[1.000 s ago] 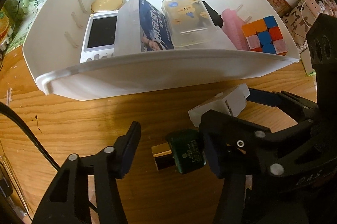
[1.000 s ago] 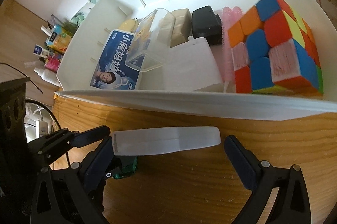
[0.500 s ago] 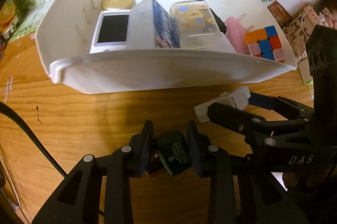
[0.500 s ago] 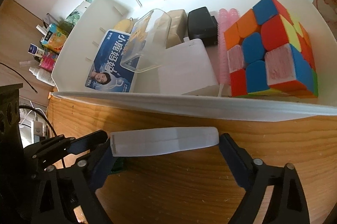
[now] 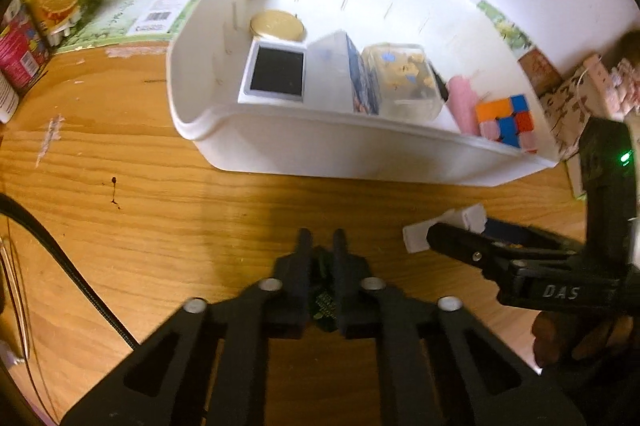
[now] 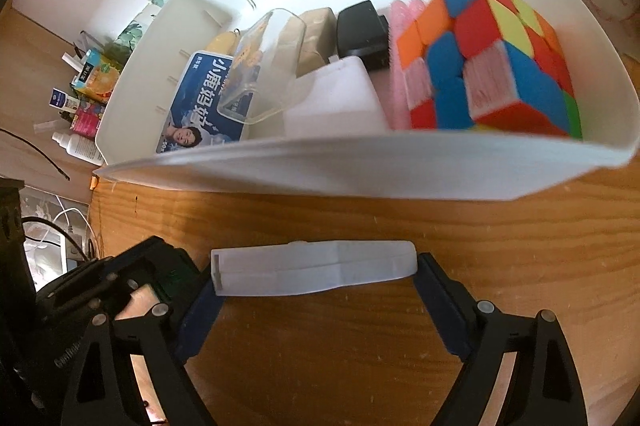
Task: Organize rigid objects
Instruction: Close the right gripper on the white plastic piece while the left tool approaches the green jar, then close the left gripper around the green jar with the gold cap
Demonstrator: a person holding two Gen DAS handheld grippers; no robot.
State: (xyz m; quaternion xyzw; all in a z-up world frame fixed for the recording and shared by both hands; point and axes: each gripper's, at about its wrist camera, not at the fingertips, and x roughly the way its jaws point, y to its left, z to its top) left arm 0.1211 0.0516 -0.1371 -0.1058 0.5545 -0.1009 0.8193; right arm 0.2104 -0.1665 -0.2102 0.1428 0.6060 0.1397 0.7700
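**Both grippers closed on their pieces in front of the white bin**

Left wrist view: the left gripper [image 5: 322, 246] has its fingers pressed narrow on a small dark green object [image 5: 325, 300], only a sliver of which shows between the pads. It sits over the wooden table [image 5: 160, 209], in front of the white bin [image 5: 360, 161]. Inside the bin, from its left end to its right, lie a gold round tin [image 5: 276, 24], a white device with a dark screen [image 5: 277, 75], a blue-printed box [image 5: 362, 81], a clear plastic case [image 5: 404, 77], a pink item [image 5: 462, 101] and a colour cube [image 5: 506, 121]. A black cable [image 5: 60, 258] runs across the table left of the gripper. To the right, the right gripper [image 5: 444, 238] holds a white plastic bar [image 5: 444, 228] just in front of the bin wall.

Right wrist view: the right gripper [image 6: 316, 272] clamps the white plastic bar [image 6: 316, 272] by its two ends, crosswise, close before the bin's front wall [image 6: 360, 169]. That wall stands between the bar and the bin's contents: the cube [image 6: 496, 61], a black block [image 6: 362, 33], the clear case [image 6: 264, 65] and the blue-printed box [image 6: 200, 105]. The left gripper [image 6: 140, 286] crowds in at the bar's left end.

Compared with a second ago, the left gripper's fingers have gone from wide apart to shut on the green object and have drawn back from the bin; the right fingers have closed onto the bar.
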